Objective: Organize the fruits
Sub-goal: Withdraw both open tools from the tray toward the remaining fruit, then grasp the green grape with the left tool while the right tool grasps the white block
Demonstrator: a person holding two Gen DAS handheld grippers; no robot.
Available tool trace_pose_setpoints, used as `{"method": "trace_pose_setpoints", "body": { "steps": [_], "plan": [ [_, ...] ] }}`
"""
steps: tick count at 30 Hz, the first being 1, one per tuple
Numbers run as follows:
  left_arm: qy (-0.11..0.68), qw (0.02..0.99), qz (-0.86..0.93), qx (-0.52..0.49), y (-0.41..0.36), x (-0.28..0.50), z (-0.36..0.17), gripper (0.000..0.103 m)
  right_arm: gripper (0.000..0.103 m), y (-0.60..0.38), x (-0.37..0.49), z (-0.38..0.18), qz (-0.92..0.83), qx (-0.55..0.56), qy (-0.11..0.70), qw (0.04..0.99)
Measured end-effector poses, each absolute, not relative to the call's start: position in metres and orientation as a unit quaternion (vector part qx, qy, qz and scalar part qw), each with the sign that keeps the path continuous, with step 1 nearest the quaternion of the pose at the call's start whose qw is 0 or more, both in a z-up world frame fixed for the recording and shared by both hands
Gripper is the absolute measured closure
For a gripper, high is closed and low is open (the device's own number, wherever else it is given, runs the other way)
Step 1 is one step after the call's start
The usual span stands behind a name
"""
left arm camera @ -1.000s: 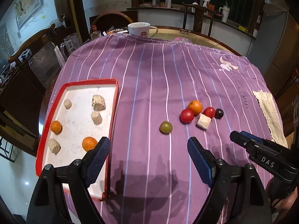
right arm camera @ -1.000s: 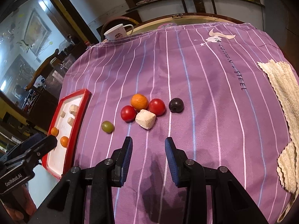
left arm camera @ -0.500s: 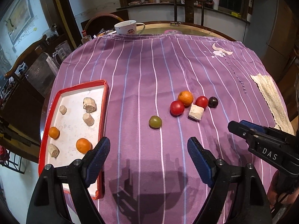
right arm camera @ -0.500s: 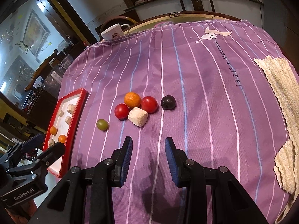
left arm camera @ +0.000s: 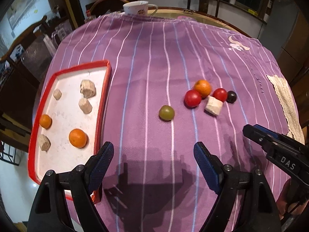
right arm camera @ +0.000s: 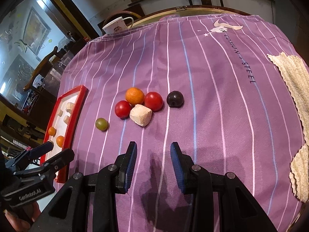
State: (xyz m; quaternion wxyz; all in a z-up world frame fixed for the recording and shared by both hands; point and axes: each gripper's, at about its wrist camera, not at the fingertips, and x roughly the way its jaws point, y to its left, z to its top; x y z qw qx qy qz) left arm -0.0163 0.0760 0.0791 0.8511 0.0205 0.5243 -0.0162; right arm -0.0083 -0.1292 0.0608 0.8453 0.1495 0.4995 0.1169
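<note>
Left tongs (left arm camera: 152,161) dropped lower toward the purple cloth (left arm camera: 154,61), so the green fruit (left arm camera: 166,112) now looks bigger and closer ahead of them.

"COTTON + STEEL": purple cloth (right arm camera: 212,100) | "DAS": right gripper (left arm camera: 251,133) | "GenRobot.AI": left gripper (right arm camera: 58,150)

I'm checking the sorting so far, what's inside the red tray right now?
The red tray holds two oranges and four pale beige chunks. Its near corner is covered by the open left gripper, so anything there is hidden.
</note>
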Motion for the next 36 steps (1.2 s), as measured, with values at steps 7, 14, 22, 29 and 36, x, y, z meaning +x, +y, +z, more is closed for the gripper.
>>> {"method": "trace_pose_setpoints", "body": {
  "steps": [7, 14, 22, 29, 36],
  "plan": [
    [0.518, 0.855, -0.029, 0.001, 0.094, -0.003, 0.072, 0.025, 0.063, -0.112, 0.004, 0.058, 0.143, 0.113, 0.499, 0.847],
    [0.517, 0.854, -0.061, 0.016, 0.085, 0.024, 0.059, 0.036, 0.063, -0.096, 0.03, 0.048, 0.152, 0.09, 0.5, 0.848],
    [0.542, 0.835, -0.094, 0.014, 0.075, 0.052, 0.029, 0.045, 0.063, -0.096, 0.054, 0.036, 0.137, 0.114, 0.504, 0.845],
    [0.547, 0.829, -0.114, 0.013, 0.067, 0.063, 0.016, 0.056, 0.062, -0.089, 0.06, 0.032, 0.141, 0.118, 0.504, 0.844],
    [0.543, 0.833, -0.109, 0.013, 0.067, 0.062, 0.017, 0.078, 0.064, -0.089, 0.06, 0.029, 0.142, 0.127, 0.505, 0.842]
  ]
}}
